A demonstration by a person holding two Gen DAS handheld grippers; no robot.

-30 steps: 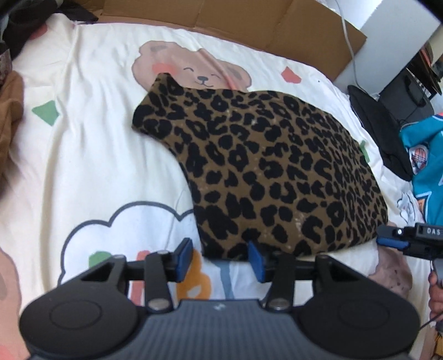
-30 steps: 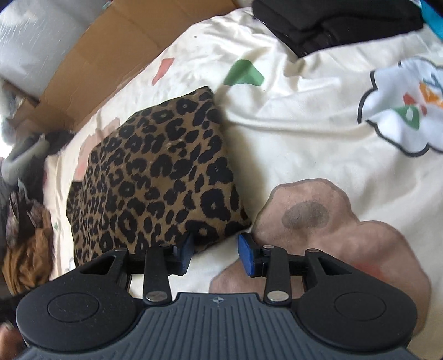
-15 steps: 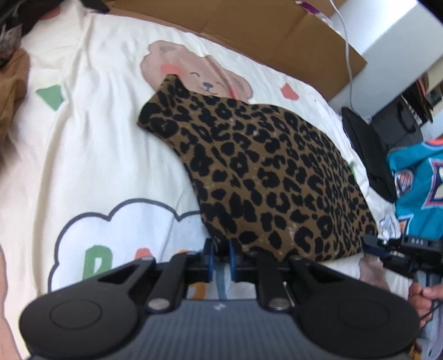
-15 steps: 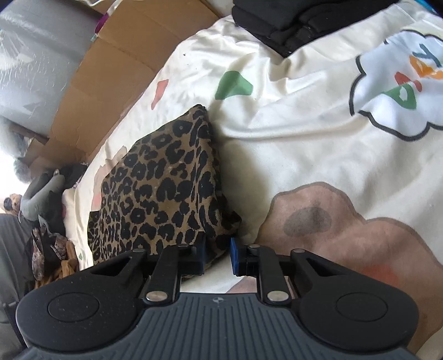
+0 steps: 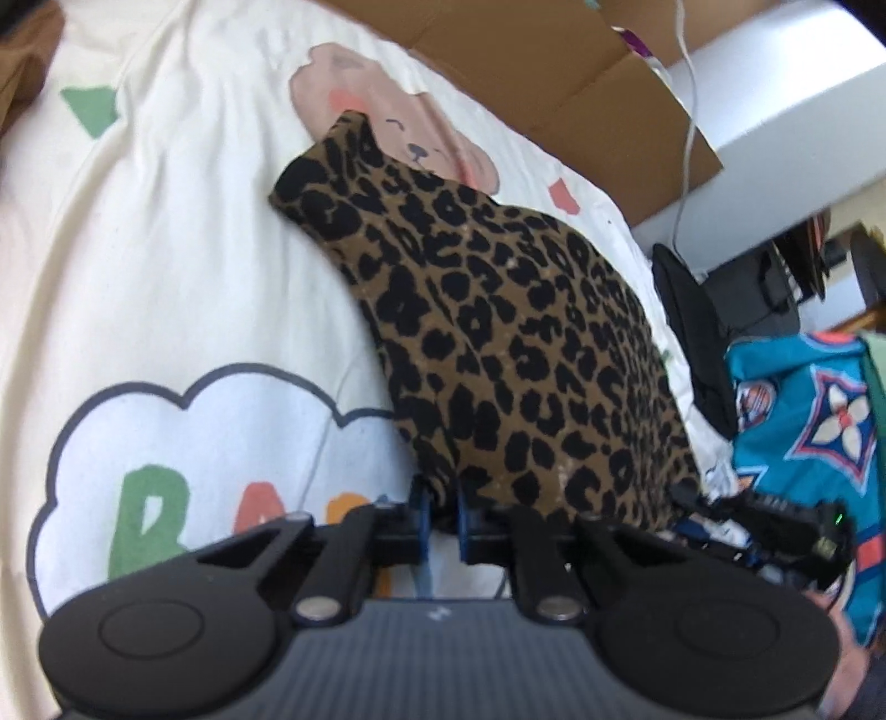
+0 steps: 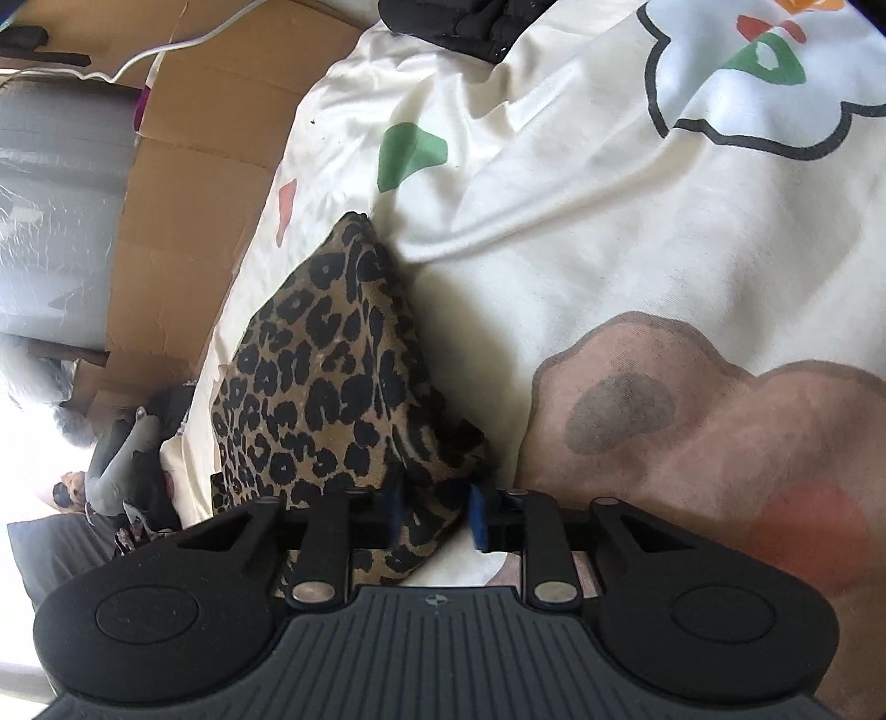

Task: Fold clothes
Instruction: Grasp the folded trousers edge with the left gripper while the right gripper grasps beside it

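A leopard-print garment point(image 5: 498, 332) lies folded on the cream cartoon-print bed sheet point(image 5: 183, 266). Its near edge is raised off the sheet. My left gripper point(image 5: 441, 507) is shut on the garment's near left corner, with cloth pinched between the blue pads. At the garment's near right corner, the right gripper point(image 5: 775, 515) shows dark and blurred in the left wrist view. In the right wrist view the same garment point(image 6: 332, 387) rises in a tent shape. My right gripper point(image 6: 434, 512) is shut on a bunched corner of it that hangs between the fingers.
Flattened cardboard point(image 5: 554, 72) lines the bed's far edge, with a white cable point(image 5: 686, 138) over it. A teal patterned garment point(image 5: 803, 399) and dark clothing point(image 5: 692, 332) lie to the right. Black clothes point(image 6: 459, 22) sit at the far end in the right wrist view.
Both grippers went from open at the garment's near edge to shut on its two near corners. The near edge has since lifted, and the cloth now bunches upward.
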